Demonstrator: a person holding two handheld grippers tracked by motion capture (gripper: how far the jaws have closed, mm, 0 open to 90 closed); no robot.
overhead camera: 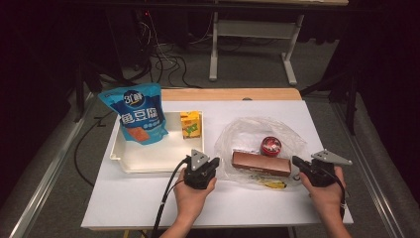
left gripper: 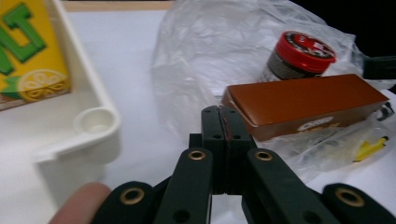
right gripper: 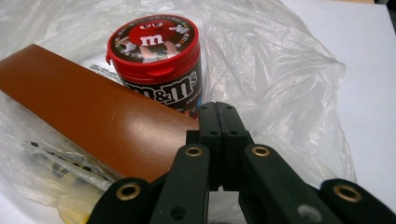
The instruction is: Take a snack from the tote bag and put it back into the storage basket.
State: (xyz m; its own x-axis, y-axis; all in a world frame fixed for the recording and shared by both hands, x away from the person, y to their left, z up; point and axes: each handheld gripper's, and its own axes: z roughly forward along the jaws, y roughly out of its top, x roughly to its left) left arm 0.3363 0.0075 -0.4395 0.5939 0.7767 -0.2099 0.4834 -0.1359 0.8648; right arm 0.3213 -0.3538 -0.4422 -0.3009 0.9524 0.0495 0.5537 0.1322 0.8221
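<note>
A long brown box (overhead camera: pixel 261 163) (left gripper: pixel 306 102) (right gripper: pixel 88 116) lies on a crumpled clear plastic bag (overhead camera: pixel 257 139) (left gripper: pixel 210 51) (right gripper: pixel 289 65). Behind it stands a red-lidded M&M's tub (overhead camera: pixel 271 146) (left gripper: pixel 299 53) (right gripper: pixel 156 58). My left gripper (overhead camera: pixel 212 164) (left gripper: pixel 223 117) is shut and empty, just left of the box's end. At the box's right end my right gripper (overhead camera: pixel 296 160) (right gripper: pixel 219 114) is shut too, its tips close to the box and tub.
A white tray (overhead camera: pixel 148 163) (left gripper: pixel 93 126) at the left holds a blue snack pouch (overhead camera: pixel 136 114) and a yellow lemon-tea carton (overhead camera: pixel 191 124) (left gripper: pixel 28 51). A yellow-marked packet (overhead camera: pixel 270 183) (left gripper: pixel 369 149) lies in the bag by the box. The white table's front edge (overhead camera: pixel 218 223) is near.
</note>
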